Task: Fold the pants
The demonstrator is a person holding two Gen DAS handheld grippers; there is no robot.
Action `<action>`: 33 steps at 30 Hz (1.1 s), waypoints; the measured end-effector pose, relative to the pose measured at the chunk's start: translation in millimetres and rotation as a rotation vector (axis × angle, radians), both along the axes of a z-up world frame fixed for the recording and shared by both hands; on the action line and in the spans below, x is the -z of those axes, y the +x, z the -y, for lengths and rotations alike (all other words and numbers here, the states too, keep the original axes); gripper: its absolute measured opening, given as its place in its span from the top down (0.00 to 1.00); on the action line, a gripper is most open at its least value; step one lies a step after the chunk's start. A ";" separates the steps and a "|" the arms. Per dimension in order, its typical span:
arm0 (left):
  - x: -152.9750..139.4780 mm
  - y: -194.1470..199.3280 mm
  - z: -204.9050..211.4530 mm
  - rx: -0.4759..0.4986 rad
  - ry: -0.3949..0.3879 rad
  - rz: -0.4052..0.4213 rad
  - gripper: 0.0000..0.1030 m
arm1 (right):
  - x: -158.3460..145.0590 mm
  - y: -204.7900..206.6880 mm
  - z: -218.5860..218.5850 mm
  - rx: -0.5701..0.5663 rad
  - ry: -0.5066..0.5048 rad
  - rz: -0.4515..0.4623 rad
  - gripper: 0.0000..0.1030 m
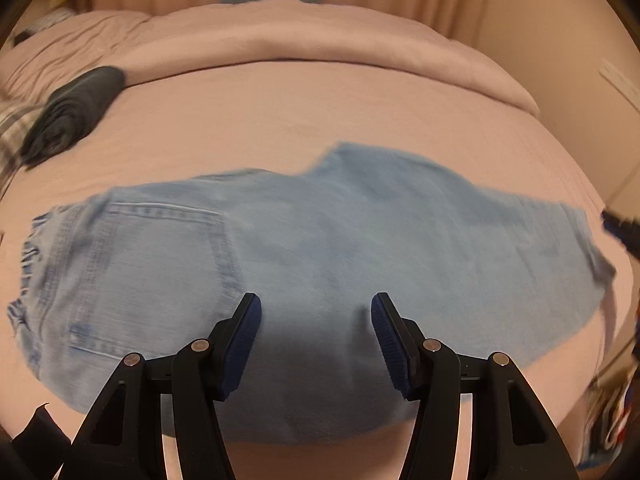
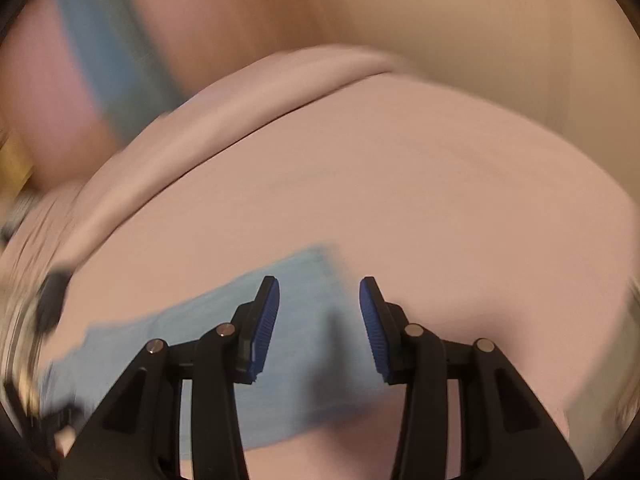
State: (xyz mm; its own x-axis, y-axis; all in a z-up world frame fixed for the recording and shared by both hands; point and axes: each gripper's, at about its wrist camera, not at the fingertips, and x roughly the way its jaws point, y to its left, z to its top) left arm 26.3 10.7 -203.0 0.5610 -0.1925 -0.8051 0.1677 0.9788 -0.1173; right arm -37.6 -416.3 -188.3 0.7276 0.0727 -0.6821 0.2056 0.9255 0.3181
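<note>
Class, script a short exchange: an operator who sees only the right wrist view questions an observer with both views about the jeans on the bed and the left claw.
Operator: Which end of the jeans is the waist?
Observer: In the left wrist view, the jeans show a back pocket and the waistband at the left.
Operator: Is the left claw holding them?
Observer: No, the left claw is open, with nothing between its pads.

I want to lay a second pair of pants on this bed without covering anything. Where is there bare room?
The widest bare sheet lies between the jeans and the rolled duvet behind them. A narrow strip is free at the near edge, below the jeans. The far left is crowded: a dark folded garment beside plaid fabric.
</note>
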 end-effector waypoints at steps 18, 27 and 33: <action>-14.8 18.6 -107.9 -0.210 -0.044 0.083 0.45 | 0.3 118.2 -85.6 -0.328 -0.092 -0.156 0.63; 5.1 -8.8 -107.9 -0.146 0.014 0.067 0.45 | 10.9 184.6 -233.4 -0.710 0.208 -0.225 0.63; 15.5 -15.5 -108.9 -0.109 0.049 0.096 0.45 | 36.9 199.5 -266.7 -0.787 0.227 -0.383 0.84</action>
